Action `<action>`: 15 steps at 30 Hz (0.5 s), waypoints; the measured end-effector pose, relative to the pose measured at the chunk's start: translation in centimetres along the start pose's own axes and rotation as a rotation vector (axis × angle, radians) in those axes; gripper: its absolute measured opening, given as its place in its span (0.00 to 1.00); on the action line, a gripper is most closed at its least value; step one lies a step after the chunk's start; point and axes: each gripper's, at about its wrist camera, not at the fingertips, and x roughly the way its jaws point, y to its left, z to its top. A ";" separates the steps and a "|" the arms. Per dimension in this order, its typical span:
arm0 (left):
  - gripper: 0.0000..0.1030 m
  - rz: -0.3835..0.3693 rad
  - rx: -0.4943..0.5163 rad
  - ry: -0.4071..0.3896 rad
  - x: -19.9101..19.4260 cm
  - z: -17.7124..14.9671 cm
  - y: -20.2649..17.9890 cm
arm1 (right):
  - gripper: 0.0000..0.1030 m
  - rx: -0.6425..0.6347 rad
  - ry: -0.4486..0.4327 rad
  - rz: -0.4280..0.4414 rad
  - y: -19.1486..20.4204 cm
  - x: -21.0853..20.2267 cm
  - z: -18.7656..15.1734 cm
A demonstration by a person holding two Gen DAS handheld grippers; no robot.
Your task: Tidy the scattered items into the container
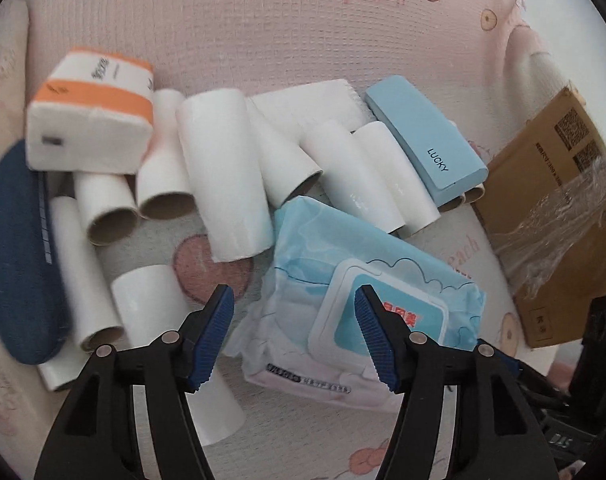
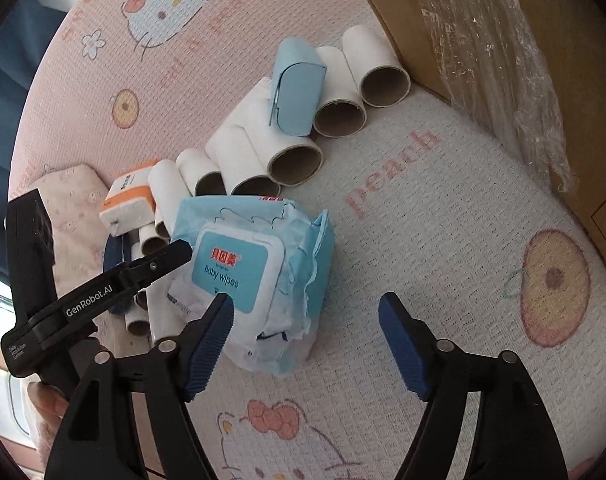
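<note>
progress: nothing boxed yet | baby wipes pack lies between my left fingers, spread wide, unheld | right fingers wide, empty | rolls, cardboard box beyond

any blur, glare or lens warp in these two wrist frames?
Left wrist view: motion smear on the orange-banded tissue pack and navy pouch at left; baby wipes pack sharper; dark fisheye corners. Right wrist view: crisp overall, wipes label readable; glare on the plastic wrap over the cardboard box; mat edges bow with barrel distortion.
</note>
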 end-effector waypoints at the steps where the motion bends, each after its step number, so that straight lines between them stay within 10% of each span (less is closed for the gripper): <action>1: 0.65 -0.011 -0.007 0.007 0.3 0.0 0.0 | 0.74 -0.001 0.000 -0.004 0.0 0.2 0.1; 15: 0.65 -0.084 -0.018 0.049 1.4 -1.7 -1.5 | 0.73 -0.010 0.018 0.078 0.4 1.5 0.6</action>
